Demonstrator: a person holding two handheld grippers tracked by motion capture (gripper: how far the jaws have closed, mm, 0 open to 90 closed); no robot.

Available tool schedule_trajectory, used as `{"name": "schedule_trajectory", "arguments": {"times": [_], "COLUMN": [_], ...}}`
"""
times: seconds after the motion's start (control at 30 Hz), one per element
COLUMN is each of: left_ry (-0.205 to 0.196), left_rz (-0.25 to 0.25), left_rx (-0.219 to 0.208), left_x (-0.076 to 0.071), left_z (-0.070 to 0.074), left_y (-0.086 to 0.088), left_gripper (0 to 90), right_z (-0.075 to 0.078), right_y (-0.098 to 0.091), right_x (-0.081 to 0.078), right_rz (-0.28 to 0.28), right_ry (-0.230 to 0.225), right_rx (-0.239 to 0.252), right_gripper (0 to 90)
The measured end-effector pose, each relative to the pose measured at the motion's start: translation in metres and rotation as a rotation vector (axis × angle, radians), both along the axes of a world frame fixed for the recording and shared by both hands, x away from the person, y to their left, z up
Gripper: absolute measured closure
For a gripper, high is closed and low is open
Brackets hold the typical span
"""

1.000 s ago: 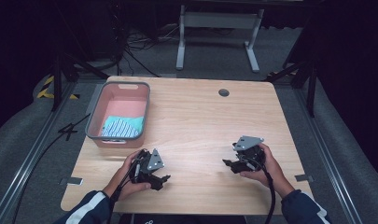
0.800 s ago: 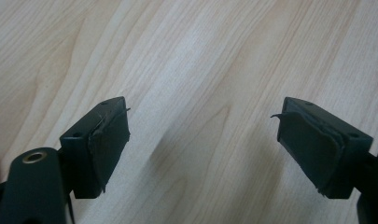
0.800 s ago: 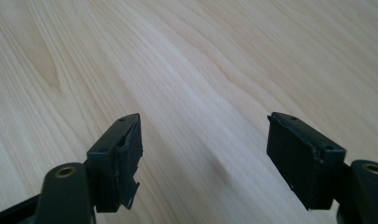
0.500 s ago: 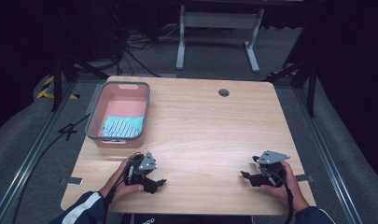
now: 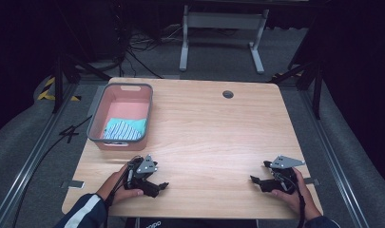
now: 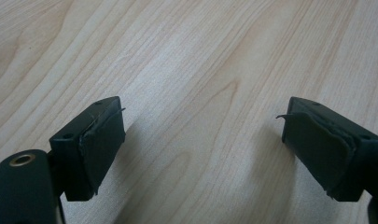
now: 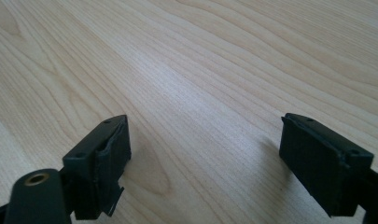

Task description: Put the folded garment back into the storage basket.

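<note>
My left gripper (image 5: 157, 183) rests low over the wooden table (image 5: 204, 133) near its front left edge, held by a hand with a striped sleeve. In the left gripper view the jaws of the left gripper (image 6: 203, 144) stand wide apart over bare wood, nothing between them. My right gripper (image 5: 259, 175) sits near the front right edge, pointing left. The right gripper (image 7: 205, 158) is open too, with only wood grain between its pads.
A pink basket with a grey rim (image 5: 96, 121) stands at the table's left side, holding a folded teal striped cloth (image 5: 125, 129). A round cable hole (image 5: 228, 94) sits near the far edge. Dark floor, cables and a metal stand (image 5: 221, 28) lie beyond the table.
Both grippers have drawn back toward the table's front edge. The right one has moved outward to the right and the left one slightly down.
</note>
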State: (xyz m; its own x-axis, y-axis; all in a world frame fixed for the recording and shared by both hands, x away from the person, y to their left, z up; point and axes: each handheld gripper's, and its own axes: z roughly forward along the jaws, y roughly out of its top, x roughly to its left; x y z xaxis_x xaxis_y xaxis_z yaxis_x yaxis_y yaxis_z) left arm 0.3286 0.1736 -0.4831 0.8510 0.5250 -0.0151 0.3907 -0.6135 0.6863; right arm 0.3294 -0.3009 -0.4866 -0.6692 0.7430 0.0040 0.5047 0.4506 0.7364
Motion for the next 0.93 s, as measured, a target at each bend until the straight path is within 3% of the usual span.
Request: {"name": "schedule_trajectory", "arguments": {"times": [0.93], "left_ry": [0.009], "left_rz": [-0.010], "left_rx": [0.006], "left_x": [0.0040], "left_z": [-0.0007], "left_y": [-0.0026], "left_gripper": [7.8], "right_z": [0.0000], "right_y": [0.0015], "right_x": [-0.0013], "right_rz": [-0.030], "right_ry": [0.002], "right_rx": [0.001], "right_gripper": [16.9]}}
